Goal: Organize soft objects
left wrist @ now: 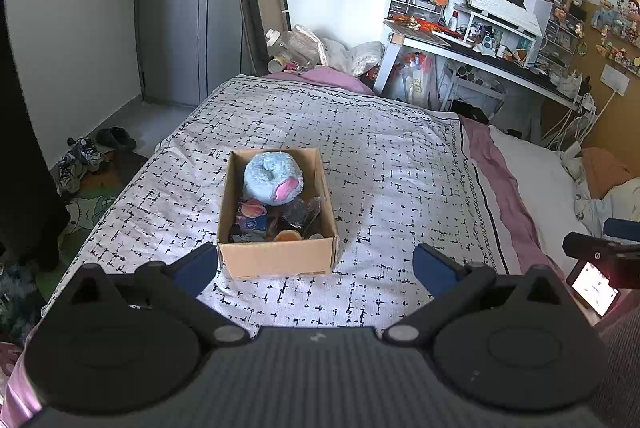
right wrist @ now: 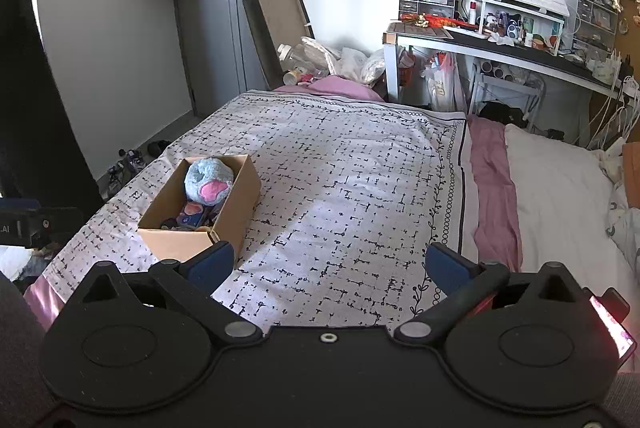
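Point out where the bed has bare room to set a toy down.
The patterned white bedspread lies bare between the brown cardboard box and the pink sheet strip, and beyond the box toward the foot. The box itself is crowded, with the blue round plush toy on top.

**Soft items boxed on bed**

Open cardboard box (left wrist: 276,260) stands upright on the patterned bedspread (left wrist: 400,167), nearer its left edge. Round blue plush (left wrist: 272,177) with pink patch fills the far end, rising above the rim. Smaller soft items (left wrist: 256,218), partly indistinct, lie packed at the near end.
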Motion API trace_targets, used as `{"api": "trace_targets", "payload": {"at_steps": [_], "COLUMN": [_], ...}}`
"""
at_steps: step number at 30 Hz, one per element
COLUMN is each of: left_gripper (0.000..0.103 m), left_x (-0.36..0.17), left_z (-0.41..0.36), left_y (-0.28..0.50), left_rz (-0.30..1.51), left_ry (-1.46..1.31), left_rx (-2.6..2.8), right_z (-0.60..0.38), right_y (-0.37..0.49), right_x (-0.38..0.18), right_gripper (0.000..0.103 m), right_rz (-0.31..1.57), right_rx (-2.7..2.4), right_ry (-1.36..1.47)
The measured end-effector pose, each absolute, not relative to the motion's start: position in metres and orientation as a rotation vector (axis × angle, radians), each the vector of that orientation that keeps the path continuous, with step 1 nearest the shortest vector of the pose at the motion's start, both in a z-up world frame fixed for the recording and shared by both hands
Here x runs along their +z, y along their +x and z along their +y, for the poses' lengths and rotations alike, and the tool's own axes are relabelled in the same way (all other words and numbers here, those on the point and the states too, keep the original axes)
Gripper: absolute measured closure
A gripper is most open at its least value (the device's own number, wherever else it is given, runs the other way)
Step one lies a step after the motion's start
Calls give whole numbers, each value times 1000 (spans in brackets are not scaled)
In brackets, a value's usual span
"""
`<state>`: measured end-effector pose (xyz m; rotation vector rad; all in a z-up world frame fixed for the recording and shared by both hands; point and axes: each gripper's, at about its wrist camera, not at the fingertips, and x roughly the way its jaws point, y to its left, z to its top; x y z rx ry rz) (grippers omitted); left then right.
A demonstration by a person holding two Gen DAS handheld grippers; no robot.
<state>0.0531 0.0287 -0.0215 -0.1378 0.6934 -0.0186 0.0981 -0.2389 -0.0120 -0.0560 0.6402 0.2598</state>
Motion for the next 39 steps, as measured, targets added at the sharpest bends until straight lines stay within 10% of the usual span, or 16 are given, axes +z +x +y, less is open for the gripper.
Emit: {"api": "trace_targets", "payload": {"at_steps": [39], "left_gripper": [0], "left_x": [-20], "left_z": [33], "left_y": [47], "left_rz": [671], "left_ry": [-162], "left_rx": [30], "right_z": [-235], "right_y": [98], "right_x": [-11], "right_gripper": [0], "right_rz": [631], "right_rx": [280], "right_ry": [-60]}}
